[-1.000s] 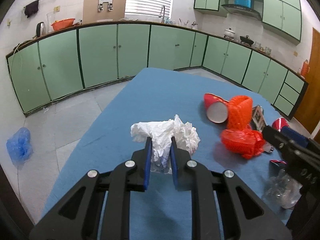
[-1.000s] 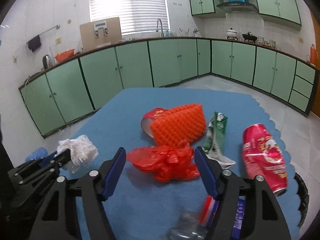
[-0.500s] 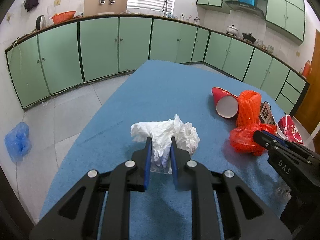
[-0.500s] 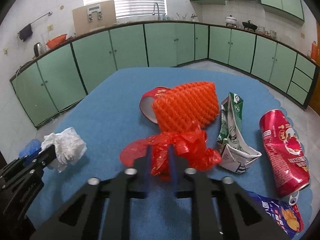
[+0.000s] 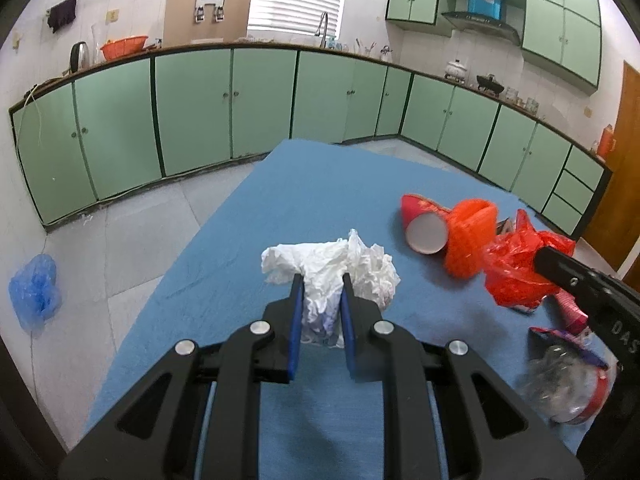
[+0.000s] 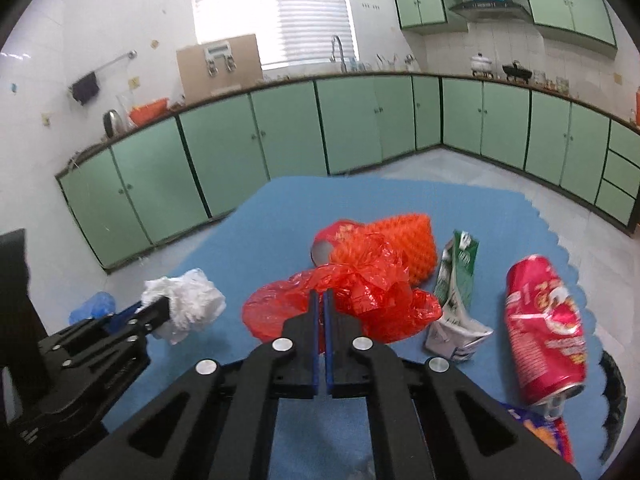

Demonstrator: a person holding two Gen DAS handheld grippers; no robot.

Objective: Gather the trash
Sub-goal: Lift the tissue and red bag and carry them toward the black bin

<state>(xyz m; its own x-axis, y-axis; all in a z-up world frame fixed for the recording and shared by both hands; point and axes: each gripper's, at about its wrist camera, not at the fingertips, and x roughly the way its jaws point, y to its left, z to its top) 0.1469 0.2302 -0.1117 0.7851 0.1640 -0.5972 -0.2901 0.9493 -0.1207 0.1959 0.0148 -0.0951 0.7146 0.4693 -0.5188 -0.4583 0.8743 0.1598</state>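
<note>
Red plastic bag [image 6: 352,296] pinched in right gripper [image 6: 320,300], long axis sideways; left gripper [image 5: 320,284] pinching white tissue [image 5: 332,264].

Desk [image 5: 320,184]: covered in plain blue felt-like cloth.
Crumpled tissue wad [image 5: 332,268]: white.
Crinkled thin plastic bag [image 6: 352,296]: translucent red-orange.
Ribbed foam net sleeve [image 6: 396,240]: bright orange, diamond-dimple pattern.
Paper cup on its side [image 5: 424,224]: red outside, pale grey-white base.
Flattened drink carton [image 6: 456,296]: green and white print.
Crushed metal can [image 6: 544,328]: red with white lettering.
Both grippers, left [image 5: 320,284] and right [image 6: 320,296]: black bodies, blue pad faces.
Cabinet doors [image 5: 192,108]: pale green, dark edging.
</note>
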